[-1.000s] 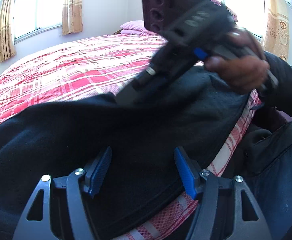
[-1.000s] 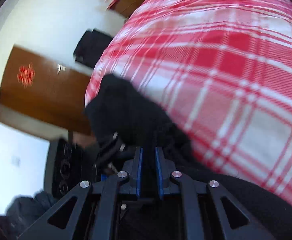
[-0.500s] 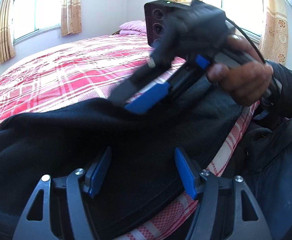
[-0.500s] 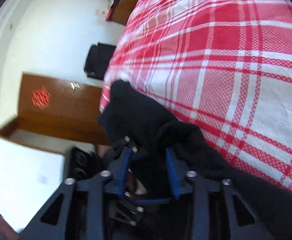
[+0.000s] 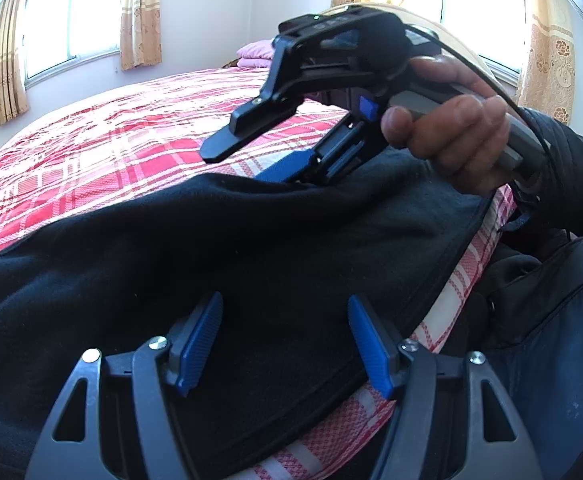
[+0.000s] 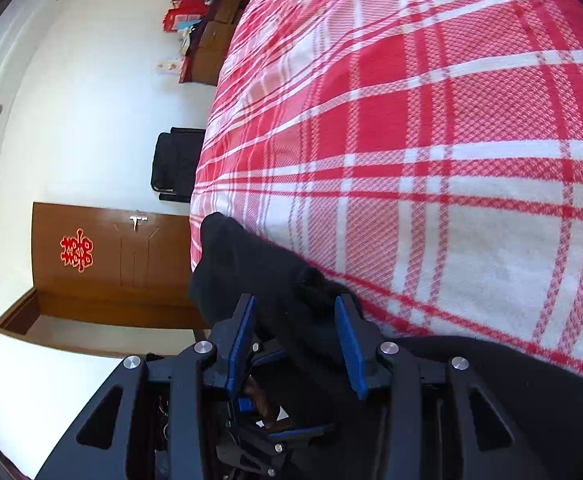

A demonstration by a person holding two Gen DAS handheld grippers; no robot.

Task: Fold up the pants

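Black pants lie across the near edge of a bed with a red and white plaid cover. My left gripper is open just above the pants near the bed's front edge. My right gripper is open over the pants' far edge, held in a hand; in the right wrist view its blue pads stand apart around a raised fold of the black fabric without pinching it.
The plaid cover stretches far beyond the pants. A person's dark clothing is at the right of the bed edge. Pink pillows lie at the head. A wooden door and a black chair stand beyond the bed.
My right gripper has opened and let go of the pants' fabric, and it has lifted and tilted. The fabric edge has dropped back onto the bed. My left gripper stayed still and open.
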